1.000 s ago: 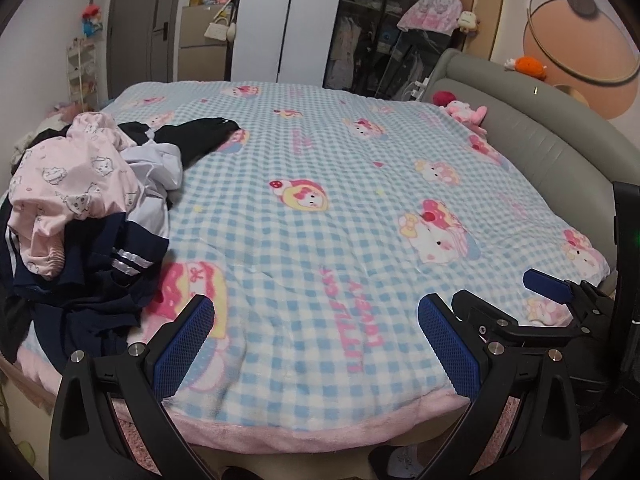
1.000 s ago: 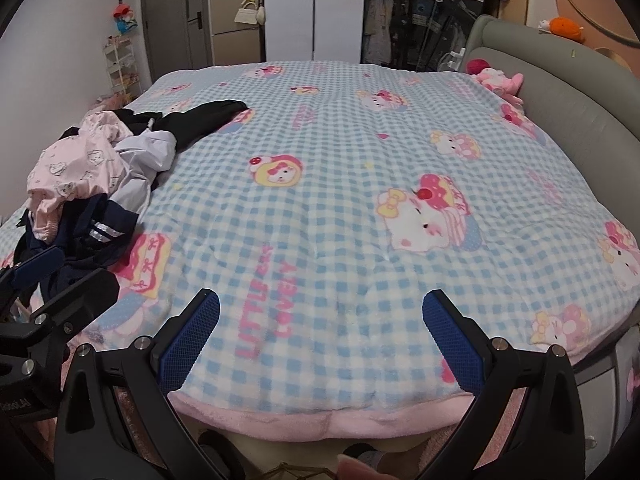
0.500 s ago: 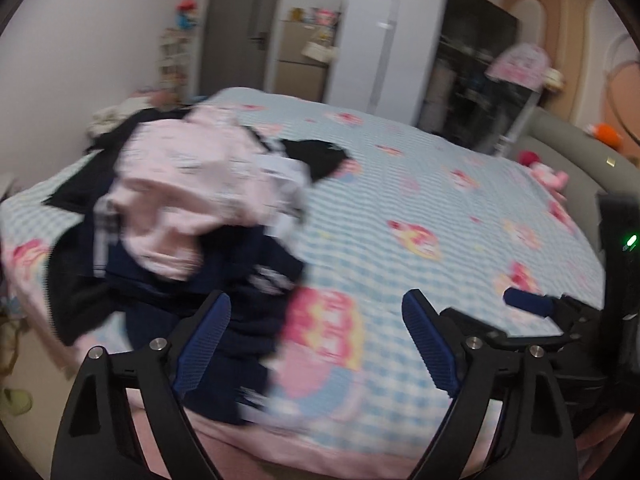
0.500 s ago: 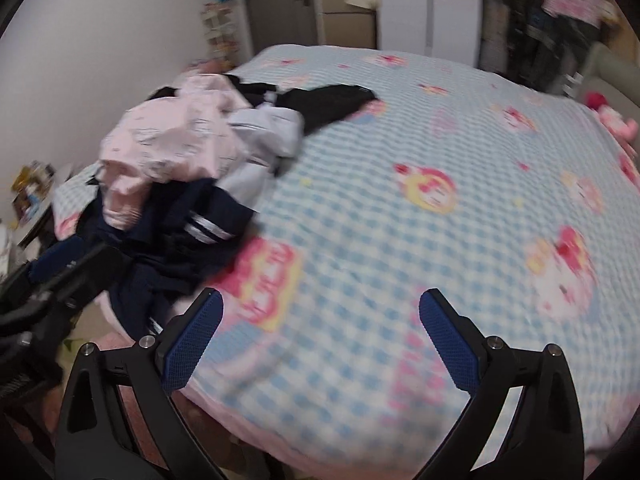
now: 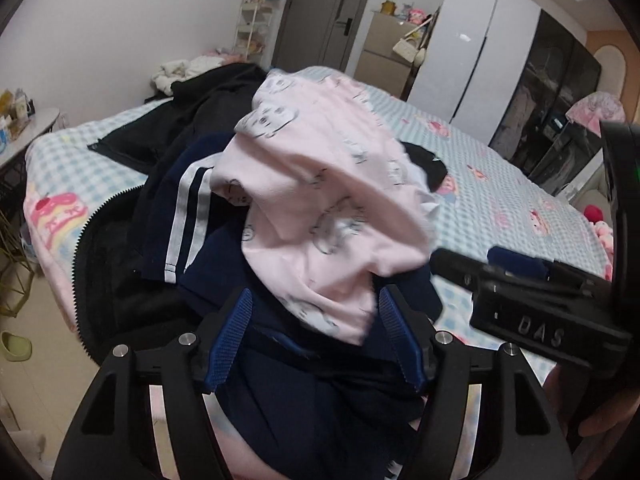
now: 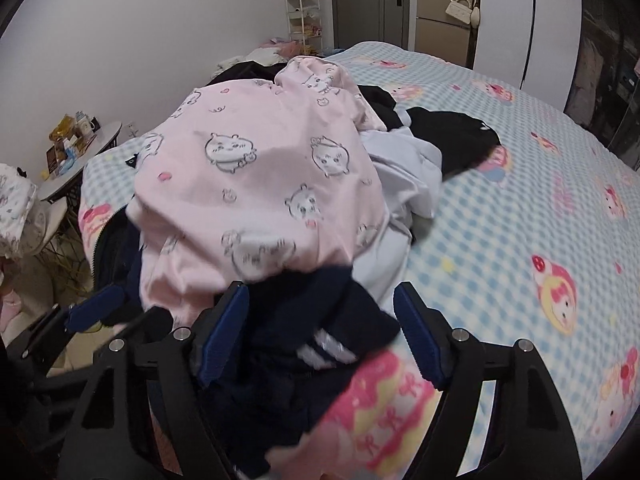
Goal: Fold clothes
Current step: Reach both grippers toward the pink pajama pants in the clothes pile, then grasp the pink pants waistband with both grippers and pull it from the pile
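Observation:
A heap of clothes lies at the bed's near left corner. On top is a pink garment with cartoon faces (image 5: 320, 200) (image 6: 256, 184). Under it is a navy garment with white stripes (image 5: 188, 216) (image 6: 320, 332), beside black clothes (image 5: 200, 120) and a white piece (image 6: 404, 172). My left gripper (image 5: 316, 340) is open, its blue pads on either side of the pink hem and navy cloth. My right gripper (image 6: 320, 336) is open around the navy cloth. The right gripper also shows at the right of the left wrist view (image 5: 520, 280).
The bed has a blue checked blanket with cartoon prints (image 6: 520, 200). A round side table with small items (image 6: 80, 152) stands left of the bed. Wardrobes (image 5: 472, 48) and a door (image 5: 320, 12) line the far wall. A green slipper (image 5: 14, 346) lies on the floor.
Both grippers have swung left from the open blanket and moved close in on the clothes heap. Their jaws have narrowed somewhat but remain open.

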